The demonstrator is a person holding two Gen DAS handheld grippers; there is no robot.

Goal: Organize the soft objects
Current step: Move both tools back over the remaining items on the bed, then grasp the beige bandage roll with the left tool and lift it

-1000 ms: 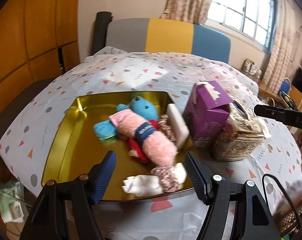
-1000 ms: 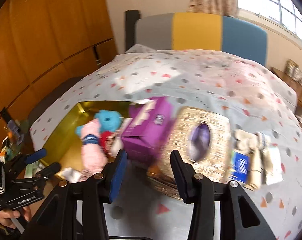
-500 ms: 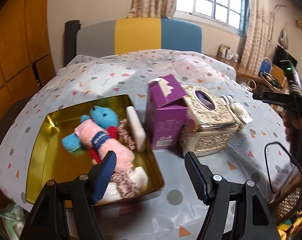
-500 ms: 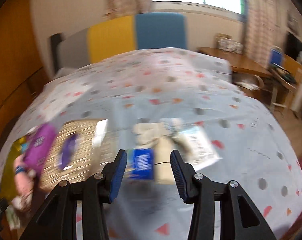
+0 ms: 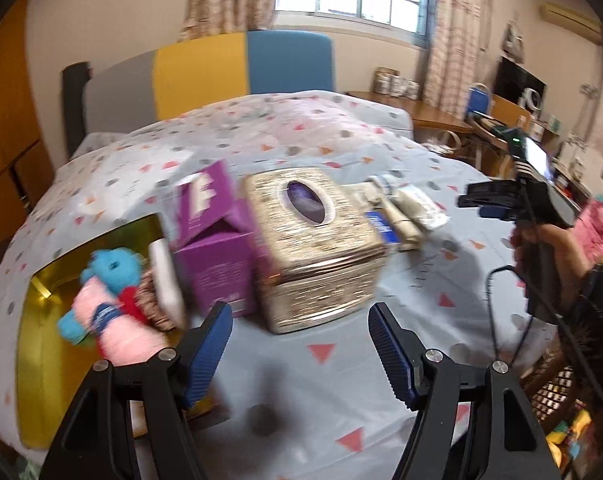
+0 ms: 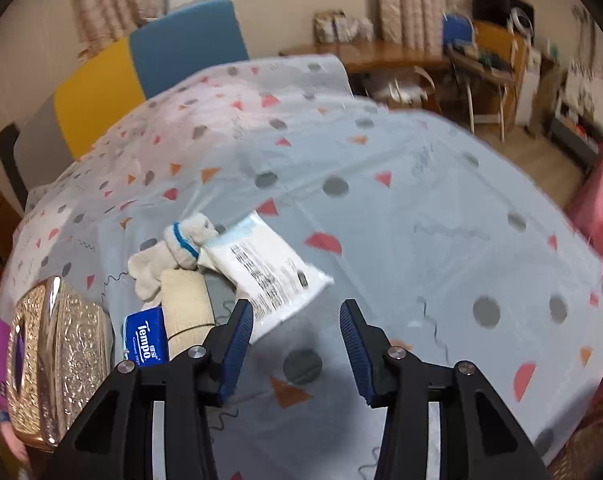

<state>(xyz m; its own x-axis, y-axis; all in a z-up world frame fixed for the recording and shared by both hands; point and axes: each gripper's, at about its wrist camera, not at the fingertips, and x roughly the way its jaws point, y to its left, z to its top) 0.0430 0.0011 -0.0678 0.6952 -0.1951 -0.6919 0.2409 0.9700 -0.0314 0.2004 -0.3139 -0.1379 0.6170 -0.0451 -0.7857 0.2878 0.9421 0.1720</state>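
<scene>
Two grippers, mine, left gripper (image 5: 299,344) and right gripper (image 6: 295,340), both spread wide, empty. Right has swung off gold tray (image 5: 41,344) toward sock (image 6: 181,246) and white packet (image 6: 267,270) mid-bed: next pickup. Plush toys (image 5: 109,296) already in tray, bed's left edge.

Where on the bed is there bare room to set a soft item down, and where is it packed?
Free: the bedspread right of the white packet, and the strip in front of the gold tissue box. Packed: the gold tray with plush toys, the purple box against the tissue box, and the sock and Tempo pack cluster.
</scene>
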